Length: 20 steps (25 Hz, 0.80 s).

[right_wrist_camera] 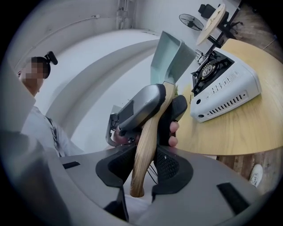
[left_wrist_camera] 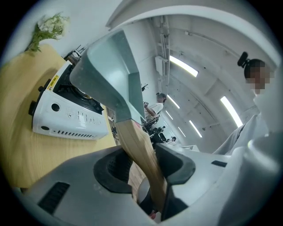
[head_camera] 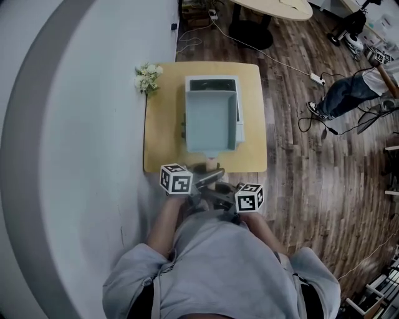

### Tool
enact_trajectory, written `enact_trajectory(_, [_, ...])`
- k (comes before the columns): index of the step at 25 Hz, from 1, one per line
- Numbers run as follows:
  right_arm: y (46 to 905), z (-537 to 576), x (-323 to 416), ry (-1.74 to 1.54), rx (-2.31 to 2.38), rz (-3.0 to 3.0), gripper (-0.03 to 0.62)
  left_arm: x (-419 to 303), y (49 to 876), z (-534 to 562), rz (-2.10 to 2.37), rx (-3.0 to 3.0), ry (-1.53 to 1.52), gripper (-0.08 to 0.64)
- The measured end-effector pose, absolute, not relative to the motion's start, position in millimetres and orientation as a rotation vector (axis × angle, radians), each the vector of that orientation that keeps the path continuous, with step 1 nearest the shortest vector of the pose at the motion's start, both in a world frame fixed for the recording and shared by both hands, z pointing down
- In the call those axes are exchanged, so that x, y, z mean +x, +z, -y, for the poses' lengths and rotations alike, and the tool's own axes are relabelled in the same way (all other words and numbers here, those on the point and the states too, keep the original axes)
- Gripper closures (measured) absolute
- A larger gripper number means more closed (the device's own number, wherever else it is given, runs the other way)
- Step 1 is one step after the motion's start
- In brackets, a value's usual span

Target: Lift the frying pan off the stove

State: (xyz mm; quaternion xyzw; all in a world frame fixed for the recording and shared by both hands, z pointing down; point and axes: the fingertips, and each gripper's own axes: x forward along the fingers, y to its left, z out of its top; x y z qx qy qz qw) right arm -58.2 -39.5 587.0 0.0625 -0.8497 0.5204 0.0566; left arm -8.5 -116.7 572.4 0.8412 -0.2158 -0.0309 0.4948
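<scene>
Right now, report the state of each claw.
Left claw: closed on the wooden handle of the frying pan.
Right claw: closed on the same wooden handle, nearer its end.

This looks like a large open lab or studio workspace set up for recording, not a home kitchen. A small light-wood counter (head_camera: 252, 124) stands alone against a curved white and grey wall (head_camera: 68, 124), carrying only a white portable gas stove (left_wrist_camera: 66, 117) and a sprig of flowers (head_camera: 148, 77) at its back left corner. Around it spreads a dark wood plank floor (head_camera: 299, 174) with a power strip (head_camera: 317, 78) and loose cables (head_camera: 268, 53) lying across it. Behind the counter is a round table (head_camera: 274, 7) on a black pedestal. A person (head_camera: 349, 90) is off to the right. Long strip lights (left_wrist_camera: 183, 66) cross a high ceiling, and a standing fan (right_wrist_camera: 190, 20) is in the background.
</scene>
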Motion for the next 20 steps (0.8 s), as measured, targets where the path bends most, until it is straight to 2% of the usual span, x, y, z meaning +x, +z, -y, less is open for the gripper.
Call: enact_trajectory(20, [591, -75, -45, 1.469, 0.285, 2.628, 0.477, 12, 570, -1, 0.485, 2.137, -0.017, 0.407])
